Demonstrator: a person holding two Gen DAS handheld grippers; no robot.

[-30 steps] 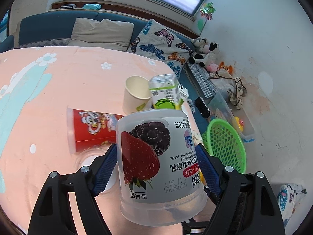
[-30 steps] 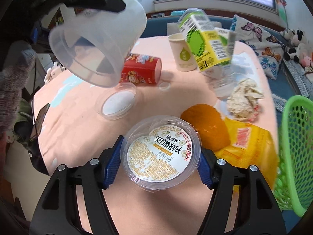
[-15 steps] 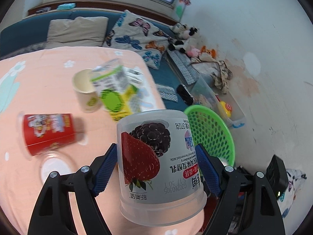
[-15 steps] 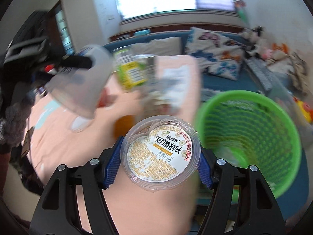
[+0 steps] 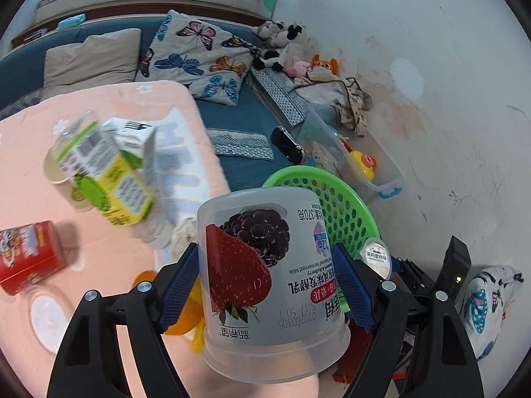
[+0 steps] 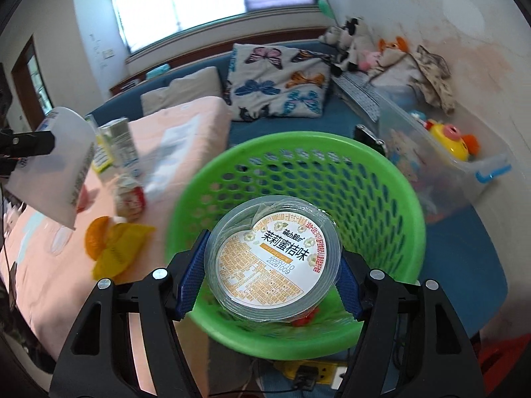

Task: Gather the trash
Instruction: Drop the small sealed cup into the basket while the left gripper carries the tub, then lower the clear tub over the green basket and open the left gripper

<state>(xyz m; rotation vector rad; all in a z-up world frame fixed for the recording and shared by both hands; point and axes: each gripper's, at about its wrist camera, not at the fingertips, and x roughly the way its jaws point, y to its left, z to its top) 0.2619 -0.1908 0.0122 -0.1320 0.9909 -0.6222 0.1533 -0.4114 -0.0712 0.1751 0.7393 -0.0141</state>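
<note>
Basket [image 6: 391, 199] off the desk's [image 5: 99, 99] right edge, below desk level. Round cup [image 6: 273, 262] between right tool's [image 6: 273, 273] pads, over basket's near rim. Yogurt tub [image 5: 265, 282] upside down in left tool [image 5: 268, 288], over the desk's near right corner. Cartons [image 5: 109, 169] farther back on desk; can [image 5: 26, 258] lying to their left. Sofa and cushions [image 5: 205, 56] behind desk; storage bin [image 6: 444, 152] right of basket.

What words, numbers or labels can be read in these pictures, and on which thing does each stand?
"370g", "Fermented Milk", "C20260305": yogurt tub, printed upside down as it is held.
"茉莉蜜桔味", "20261009": round cup, on its lid.
"HELL", the rest cut off: tablecloth.
Green and yellow carton, red can: print too blurred to read.
</note>
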